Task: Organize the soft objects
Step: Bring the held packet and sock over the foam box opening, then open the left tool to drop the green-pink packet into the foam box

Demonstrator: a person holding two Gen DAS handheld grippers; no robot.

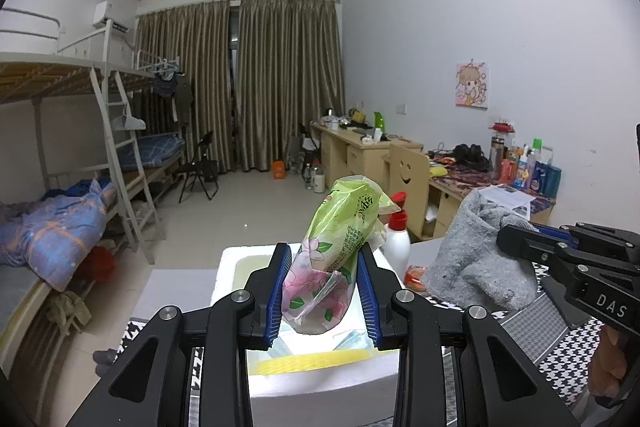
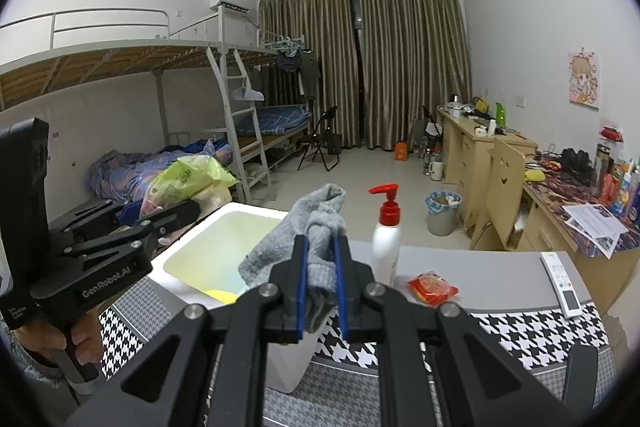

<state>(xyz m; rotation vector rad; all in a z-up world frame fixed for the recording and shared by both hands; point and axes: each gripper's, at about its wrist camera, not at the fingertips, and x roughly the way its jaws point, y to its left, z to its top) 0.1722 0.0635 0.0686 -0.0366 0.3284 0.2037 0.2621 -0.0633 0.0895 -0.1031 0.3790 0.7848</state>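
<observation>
A: What covers the surface [image 2: 520,331]?
B: A black-and-white houndstooth cloth [image 2: 532,337] in front, with plain grey beyond it.
A: And what stands right on it?
B: A white foam box [image 2: 208,239] at the left, a white pump bottle [image 2: 386,239] with a red top just beside it, a red snack packet [image 2: 432,289] near the bottle, and a white remote control [image 2: 562,285] by the right edge

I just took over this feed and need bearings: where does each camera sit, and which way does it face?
Left wrist: rides the left tongs, clamping a floral plastic pack over the white foam box; right tongs show.
Right wrist: rides the right tongs, pinching a grey sock; left tongs and a hand show.
Shared: box, sock, pack, pump bottle.
</observation>
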